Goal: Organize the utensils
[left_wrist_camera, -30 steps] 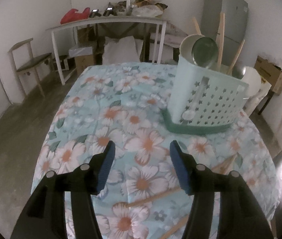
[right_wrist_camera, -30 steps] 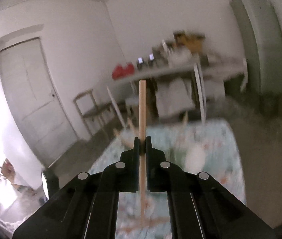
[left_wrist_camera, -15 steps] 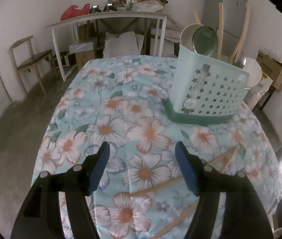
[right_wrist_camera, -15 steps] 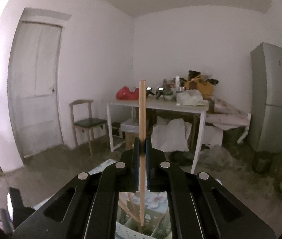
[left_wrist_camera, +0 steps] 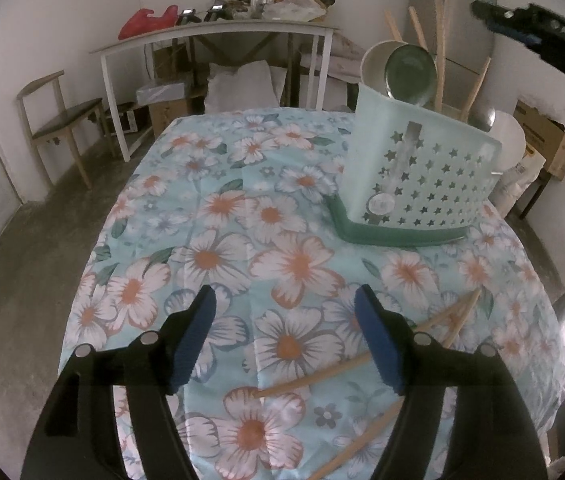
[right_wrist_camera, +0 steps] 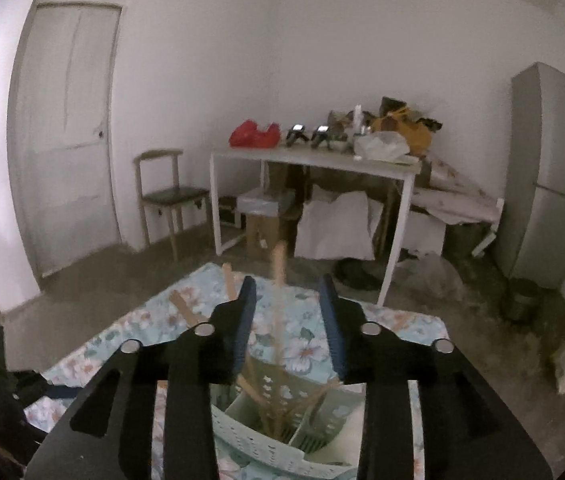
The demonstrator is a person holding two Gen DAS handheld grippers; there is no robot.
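A: Floral cloth, pale blue with orange-centred flowers, covers the counter [left_wrist_camera: 218,184]. It runs under and well ahead of the left gripper [left_wrist_camera: 285,336].

B: Next in size?

A: Mint plastic caddy [left_wrist_camera: 422,176], star-punched wall, on a darker green tray. It stands ahead of the left fingers and off to their right. In the right wrist view the same caddy [right_wrist_camera: 258,432] sits directly below the right gripper [right_wrist_camera: 288,320].

B: Contents?

A: Several wooden chopsticks upright [left_wrist_camera: 439,40], plus a round ladle bowl or two. One stick [right_wrist_camera: 279,276] shows blurred in the gap between the right fingers, its lower end down among the others in the caddy.

B: So the fingers are off it?

A: Right fingers spread wide, touching nothing. I judge that stick to be just dropped in or falling. Left fingers also wide, carrying nothing.

B: What remains?

A: Loose chopsticks [left_wrist_camera: 366,364] lie on the cloth beside and just past the left gripper's right finger, at least three, partly hidden by it. I put the job past halfway: most sticks stowed, these few left to pick up.
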